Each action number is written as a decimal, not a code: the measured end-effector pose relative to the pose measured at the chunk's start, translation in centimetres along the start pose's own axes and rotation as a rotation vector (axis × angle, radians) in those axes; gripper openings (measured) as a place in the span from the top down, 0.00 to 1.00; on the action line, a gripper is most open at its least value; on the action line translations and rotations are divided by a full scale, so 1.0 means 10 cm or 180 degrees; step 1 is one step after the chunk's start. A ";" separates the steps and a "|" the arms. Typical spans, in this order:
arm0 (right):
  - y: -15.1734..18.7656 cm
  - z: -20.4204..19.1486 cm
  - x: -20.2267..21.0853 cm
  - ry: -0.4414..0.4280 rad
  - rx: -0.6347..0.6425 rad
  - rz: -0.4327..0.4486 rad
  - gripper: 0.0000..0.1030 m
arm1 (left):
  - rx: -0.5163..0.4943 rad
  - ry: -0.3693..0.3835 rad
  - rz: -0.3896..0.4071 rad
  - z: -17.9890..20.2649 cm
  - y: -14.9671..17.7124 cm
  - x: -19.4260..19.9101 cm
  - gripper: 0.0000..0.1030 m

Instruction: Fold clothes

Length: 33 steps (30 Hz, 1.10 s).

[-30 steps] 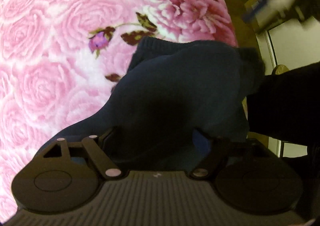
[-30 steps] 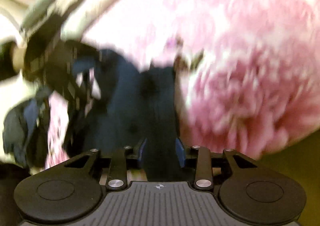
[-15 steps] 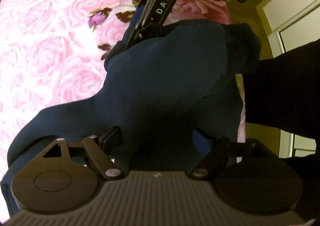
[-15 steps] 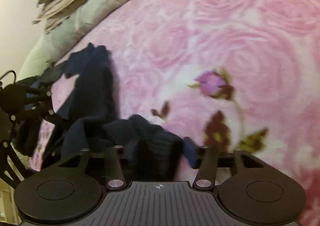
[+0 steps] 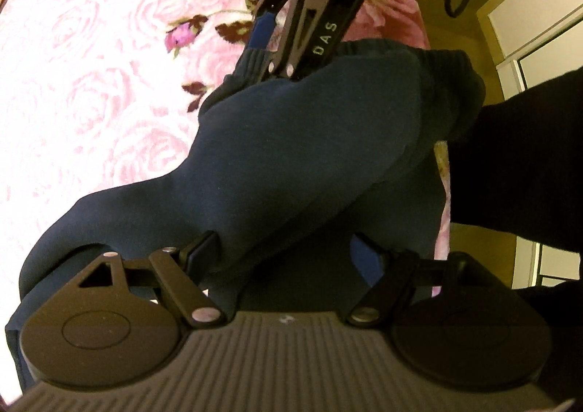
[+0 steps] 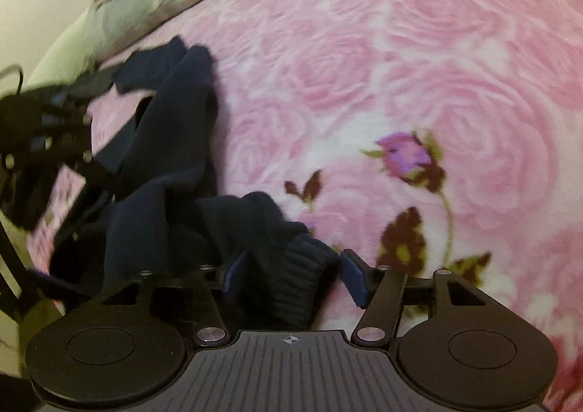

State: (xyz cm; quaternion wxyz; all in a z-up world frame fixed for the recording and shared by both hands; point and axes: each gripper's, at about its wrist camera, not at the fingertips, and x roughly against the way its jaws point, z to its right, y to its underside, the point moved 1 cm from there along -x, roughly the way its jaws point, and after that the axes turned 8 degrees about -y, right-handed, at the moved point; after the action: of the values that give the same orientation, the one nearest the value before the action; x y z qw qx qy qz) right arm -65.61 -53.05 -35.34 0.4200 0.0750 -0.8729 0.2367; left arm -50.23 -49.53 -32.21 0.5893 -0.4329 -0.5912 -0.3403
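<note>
On the bed (image 6: 419,58), the right claw (image 6: 291,281) is closing around the sweater's (image 5: 291,142) ribbed cuff while the left claw (image 5: 288,259) straddles cloth, jaws spread; next, carry the cuff across.

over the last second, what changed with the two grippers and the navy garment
The right gripper swung down to the ribbed cuff of the navy garment on the pink rose blanket; its jaws are closing with the cuff between them. It also came into the left wrist view. The left gripper stayed wide, straddling the cloth.
</note>
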 end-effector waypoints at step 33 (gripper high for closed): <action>-1.02 0.09 0.89 0.0739 0.0363 0.0750 0.38 | 0.1596 -0.1664 -0.0311 -0.75 1.17 0.52 0.28</action>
State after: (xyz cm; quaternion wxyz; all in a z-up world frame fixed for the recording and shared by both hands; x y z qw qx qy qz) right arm -68.53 -61.76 -25.39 0.4825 -0.0319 -0.8064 0.3405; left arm -36.16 -51.16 -27.77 0.4892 -0.3186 -0.8069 -0.0903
